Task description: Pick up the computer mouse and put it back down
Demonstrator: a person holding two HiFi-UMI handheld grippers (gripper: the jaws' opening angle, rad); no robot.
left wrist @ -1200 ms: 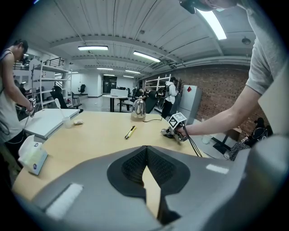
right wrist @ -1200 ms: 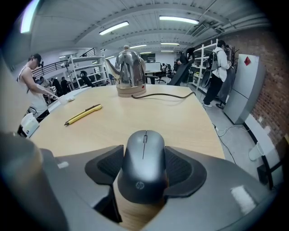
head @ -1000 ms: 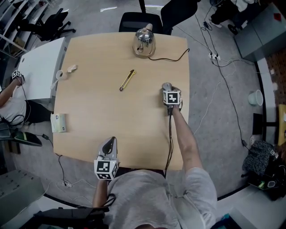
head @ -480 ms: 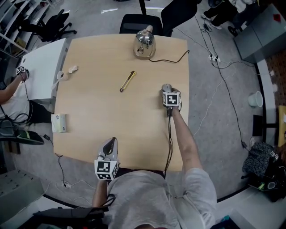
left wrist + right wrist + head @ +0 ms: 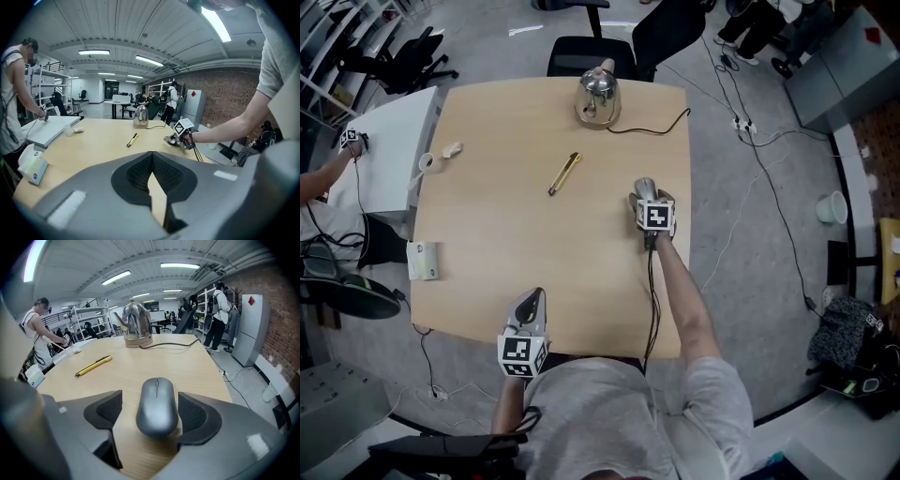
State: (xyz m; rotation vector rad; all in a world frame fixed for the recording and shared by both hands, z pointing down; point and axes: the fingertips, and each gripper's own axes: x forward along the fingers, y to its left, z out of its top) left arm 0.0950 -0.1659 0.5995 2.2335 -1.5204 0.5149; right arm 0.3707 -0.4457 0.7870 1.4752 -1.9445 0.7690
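Observation:
A grey computer mouse (image 5: 157, 404) lies on the light wooden table (image 5: 506, 234) near its right edge, also visible from above (image 5: 645, 187). My right gripper (image 5: 152, 409) straddles it. Its jaws have just been opening and now stand wide, with a gap of bare table on each side of the mouse, so the pads (image 5: 108, 408) do not touch it. From above, the right gripper (image 5: 646, 192) points away from me. My left gripper (image 5: 528, 302) rests at the table's near edge, far from the mouse, its jaws (image 5: 152, 157) together and empty.
A steel kettle (image 5: 598, 94) with a black cable stands at the far edge. A yellow box cutter (image 5: 565, 172) lies mid-table. A tissue pack (image 5: 424, 260) and a small cup (image 5: 427, 161) sit at the left edge. A person works at the white table (image 5: 389, 150) beyond.
The head view has shifted slightly. Both grippers stay where they were, the right one still over the mouse; the jaw opening cannot be made out from above.

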